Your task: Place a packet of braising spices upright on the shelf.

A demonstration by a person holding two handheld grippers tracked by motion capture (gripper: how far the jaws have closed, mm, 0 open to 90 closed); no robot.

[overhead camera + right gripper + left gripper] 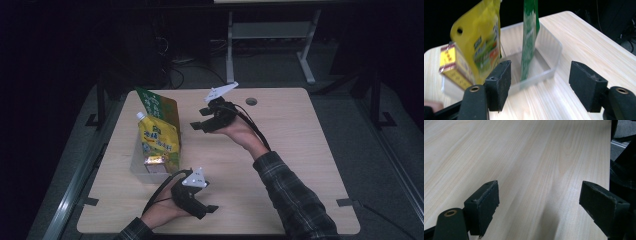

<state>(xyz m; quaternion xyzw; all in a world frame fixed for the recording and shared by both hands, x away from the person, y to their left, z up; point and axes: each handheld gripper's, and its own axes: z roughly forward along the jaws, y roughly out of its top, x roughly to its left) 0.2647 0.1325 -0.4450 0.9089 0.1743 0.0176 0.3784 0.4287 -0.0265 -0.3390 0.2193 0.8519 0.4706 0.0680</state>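
Note:
A clear plastic bin (136, 167) stands at the table's left. In it a green packet (159, 106) stands upright at the far end, a yellow spouted pouch (159, 141) in the middle and a small box (156, 164) at the near end. My right gripper (199, 119) hovers just right of the bin, pointing at it, open with nothing between its jaws. The right gripper view shows that gripper (540, 85) facing the bin (554, 50), green packet (529, 37), pouch (481, 37) and box (454, 65). My left gripper (210, 197) rests near the front edge, open over bare wood (539, 200).
The light wooden table (280, 150) has a round cable hole (251, 101) at its far side. Dark floor and a desk frame (270, 30) lie beyond the far edge. A plaid sleeve (295, 195) crosses the table's right front.

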